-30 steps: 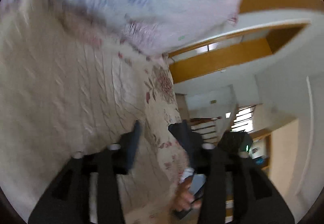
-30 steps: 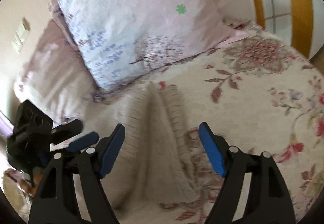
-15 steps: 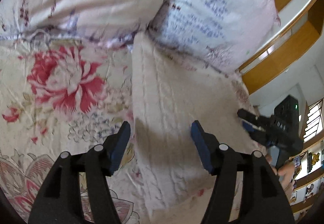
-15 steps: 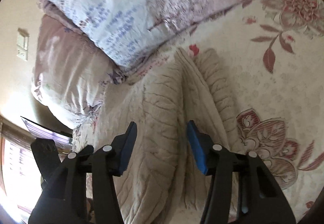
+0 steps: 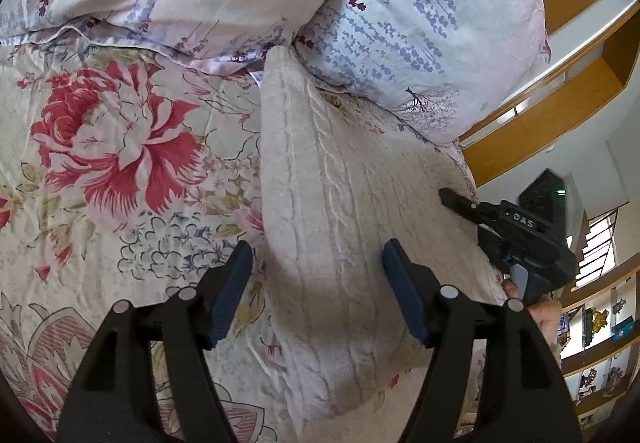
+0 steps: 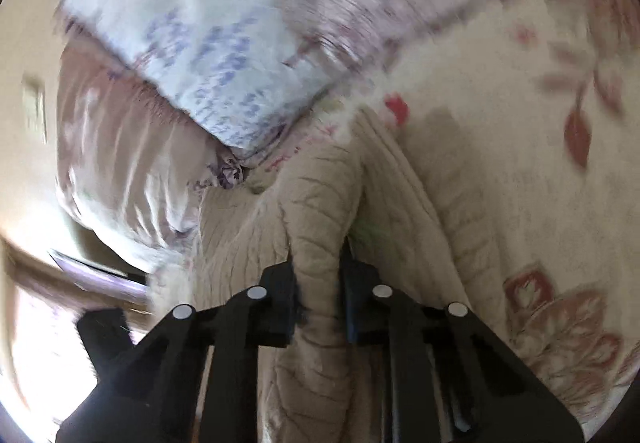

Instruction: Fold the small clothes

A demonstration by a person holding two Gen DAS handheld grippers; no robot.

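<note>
A cream cable-knit sweater [image 5: 340, 203] lies on a floral bedspread [image 5: 100, 171], its far end against the pillows. My left gripper [image 5: 316, 295] is open, its blue-padded fingers straddling the sweater's near left edge just above it. My right gripper [image 6: 318, 307] is shut on a raised fold of the sweater [image 6: 320, 211]. The right gripper also shows in the left wrist view [image 5: 516, 239] at the sweater's right edge.
Two floral pillows [image 5: 400, 11] lie against the far end of the sweater. A wooden window frame [image 5: 560, 91] and shelves [image 5: 600, 343] stand to the right, beyond the bed's edge. The bedspread extends to the left.
My right gripper closed from open onto a fold of the sweater. My left gripper swung down from the bed's edge to hover open over the sweater's left side.
</note>
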